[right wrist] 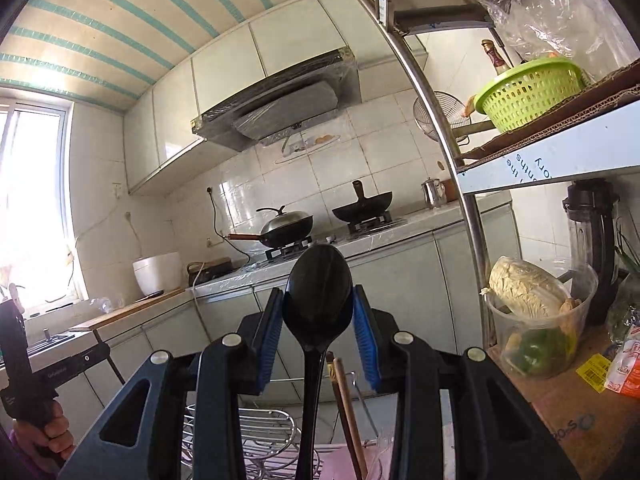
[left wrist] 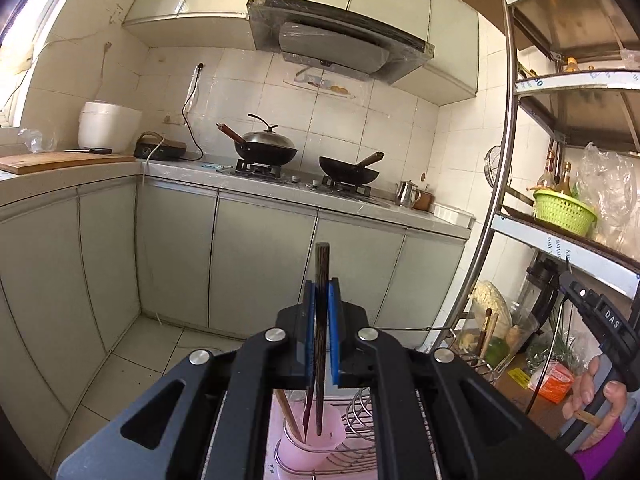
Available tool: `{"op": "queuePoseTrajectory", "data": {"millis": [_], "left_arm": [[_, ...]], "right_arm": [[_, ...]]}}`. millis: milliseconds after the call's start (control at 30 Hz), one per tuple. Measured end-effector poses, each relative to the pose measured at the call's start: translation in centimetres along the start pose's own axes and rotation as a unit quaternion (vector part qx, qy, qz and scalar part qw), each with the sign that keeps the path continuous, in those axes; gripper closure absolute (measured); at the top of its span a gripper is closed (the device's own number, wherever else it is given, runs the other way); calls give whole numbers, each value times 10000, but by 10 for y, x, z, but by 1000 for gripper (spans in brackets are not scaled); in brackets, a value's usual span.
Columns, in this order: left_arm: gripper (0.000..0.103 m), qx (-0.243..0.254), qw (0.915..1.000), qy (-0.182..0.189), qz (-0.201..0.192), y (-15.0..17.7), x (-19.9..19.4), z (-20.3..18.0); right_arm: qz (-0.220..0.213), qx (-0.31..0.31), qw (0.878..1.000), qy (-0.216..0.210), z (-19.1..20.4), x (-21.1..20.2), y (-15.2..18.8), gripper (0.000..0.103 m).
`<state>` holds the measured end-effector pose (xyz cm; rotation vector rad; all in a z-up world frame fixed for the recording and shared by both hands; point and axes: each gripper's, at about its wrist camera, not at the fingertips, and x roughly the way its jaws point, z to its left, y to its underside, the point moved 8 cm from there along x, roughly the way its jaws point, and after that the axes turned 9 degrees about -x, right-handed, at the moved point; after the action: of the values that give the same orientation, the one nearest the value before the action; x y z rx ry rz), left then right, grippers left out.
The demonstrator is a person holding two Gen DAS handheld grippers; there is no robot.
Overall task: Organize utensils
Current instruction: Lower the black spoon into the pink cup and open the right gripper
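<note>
My left gripper [left wrist: 321,304] is shut on a dark wooden chopstick [left wrist: 321,272] that stands upright, its lower end inside a pink cup [left wrist: 312,440] below. The cup holds two more sticks. My right gripper [right wrist: 318,316] is closed on the bowl of a black plastic spoon [right wrist: 318,292], whose handle hangs straight down toward the rack. Brown chopsticks [right wrist: 346,408] stand just right of the spoon handle. The right gripper also shows at the right edge of the left wrist view [left wrist: 600,320], held by a hand.
A wire dish rack [right wrist: 256,436] lies under both grippers. A metal shelf unit [left wrist: 508,160] stands at right with a green basket [right wrist: 528,92], a tub of vegetables [right wrist: 536,316] and a blender [right wrist: 592,240]. Behind are the counter [left wrist: 280,190], two woks and a rice cooker [left wrist: 108,126].
</note>
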<state>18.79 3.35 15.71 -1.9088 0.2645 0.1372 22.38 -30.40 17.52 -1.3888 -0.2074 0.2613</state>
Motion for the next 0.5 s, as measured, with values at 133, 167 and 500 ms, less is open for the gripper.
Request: {"op": "queuePoseTrajectory", "data": {"millis": [133,167,500], "left_arm": [[98,196,9996,-83,206,19,17,-1],[98,225,9994,-93,256,24,20,0],[98,217,9973,-148,689,63,41,13]], "right_arm": [[-47,2,9999,149,-9,7,4,69],[-77,-3,9998,183,-11,7,3,69],[-457,-192,9966,653,-24,20,-1,69]]}}
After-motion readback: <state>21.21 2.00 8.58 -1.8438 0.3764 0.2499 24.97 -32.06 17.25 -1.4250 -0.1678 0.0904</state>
